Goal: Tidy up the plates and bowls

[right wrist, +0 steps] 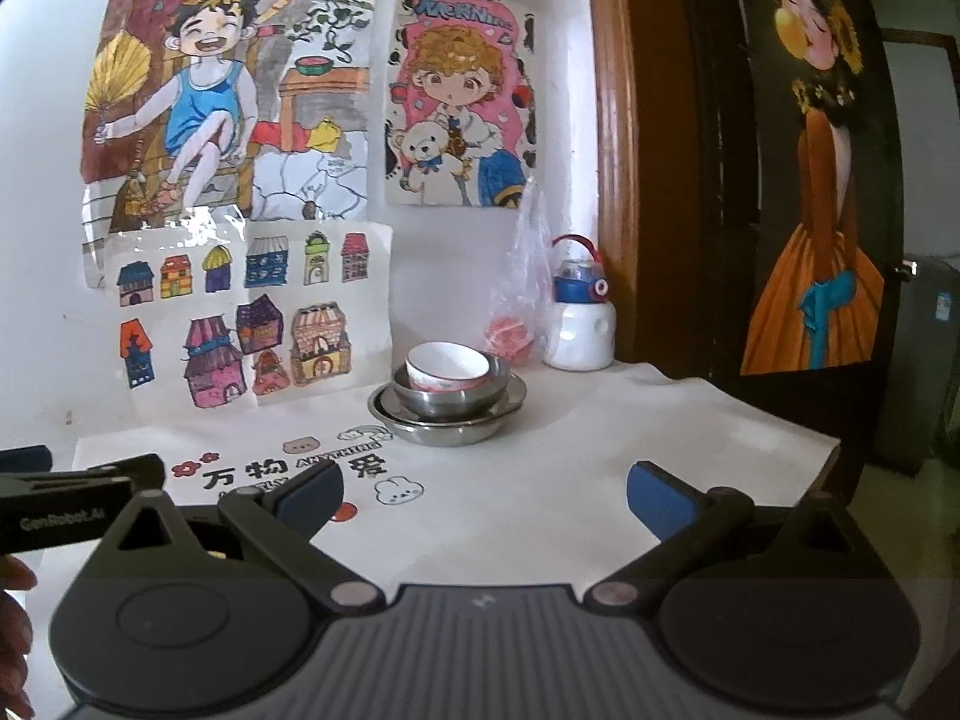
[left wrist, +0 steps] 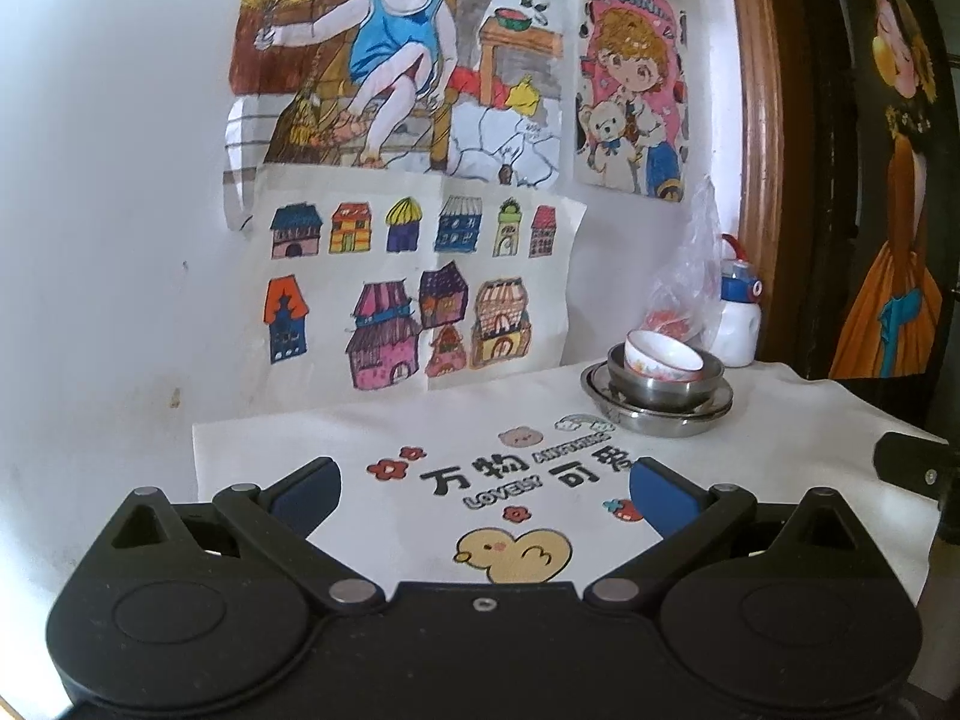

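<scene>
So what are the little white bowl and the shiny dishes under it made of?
The white bowl looks like glazed ceramic or porcelain: smooth glossy white with a red rim line and pink pattern. It could be melamine. The bowl and plate under it look like stainless steel: grey, mirror-bright, reflecting light.

"万物", "LOVELY" on cloth (left wrist: 372, 432); "GenRobot.AI" on left gripper (right wrist: 54, 516)

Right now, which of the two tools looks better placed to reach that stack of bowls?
Probably the right tool. In its view the stack, a white bowl nested in steel dishes, sits almost straight ahead. For the left tool the white bowl lies off to the right. Both are open and empty.
</scene>
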Motion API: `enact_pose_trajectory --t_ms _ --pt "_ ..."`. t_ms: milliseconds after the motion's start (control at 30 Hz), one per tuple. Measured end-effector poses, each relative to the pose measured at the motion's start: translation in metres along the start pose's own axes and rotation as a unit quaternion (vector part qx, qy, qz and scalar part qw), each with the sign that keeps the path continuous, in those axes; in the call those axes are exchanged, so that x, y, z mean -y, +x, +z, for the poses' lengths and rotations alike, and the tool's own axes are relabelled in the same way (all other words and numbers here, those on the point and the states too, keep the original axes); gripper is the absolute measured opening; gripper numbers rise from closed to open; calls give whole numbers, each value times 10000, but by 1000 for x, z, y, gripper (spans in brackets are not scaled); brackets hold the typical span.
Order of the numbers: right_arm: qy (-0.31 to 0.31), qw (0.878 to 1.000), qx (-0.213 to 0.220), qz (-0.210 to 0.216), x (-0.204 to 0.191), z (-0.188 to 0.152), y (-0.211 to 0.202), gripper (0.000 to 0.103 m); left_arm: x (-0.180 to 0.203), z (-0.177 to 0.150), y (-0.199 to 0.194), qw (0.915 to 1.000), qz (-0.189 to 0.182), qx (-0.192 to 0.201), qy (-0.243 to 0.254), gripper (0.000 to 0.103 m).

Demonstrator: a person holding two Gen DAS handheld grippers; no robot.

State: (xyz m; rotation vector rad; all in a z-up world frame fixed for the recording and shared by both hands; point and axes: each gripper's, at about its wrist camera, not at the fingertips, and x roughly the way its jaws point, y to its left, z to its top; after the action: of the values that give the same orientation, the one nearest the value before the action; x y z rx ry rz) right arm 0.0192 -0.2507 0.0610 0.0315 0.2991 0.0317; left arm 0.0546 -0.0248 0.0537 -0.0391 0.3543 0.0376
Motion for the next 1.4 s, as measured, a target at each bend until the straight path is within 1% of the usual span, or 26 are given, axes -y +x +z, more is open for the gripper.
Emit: enact_pose_trajectory --t_ms 100,333,533,833,1400 --pt "124 9999 -86 15 3 -5 3 103 -3 -3 1 10000 54 -43 -26 102" --pt "283 9995 -120 80 7 -15 4 103 -8 -8 3 9999 59 -119 -52 102" --pt "216 9997 -106 60 6 -18 6 103 -9 -12 5 9998 34 -169 -30 102" --pt "242 9994 -214 103 4 -20 12 103 -8 -18 10 9997 24 -238 15 102" --pt "281 9993 -234 76 7 -21 13 103 -5 -19 13 9996 12 -266 86 102"
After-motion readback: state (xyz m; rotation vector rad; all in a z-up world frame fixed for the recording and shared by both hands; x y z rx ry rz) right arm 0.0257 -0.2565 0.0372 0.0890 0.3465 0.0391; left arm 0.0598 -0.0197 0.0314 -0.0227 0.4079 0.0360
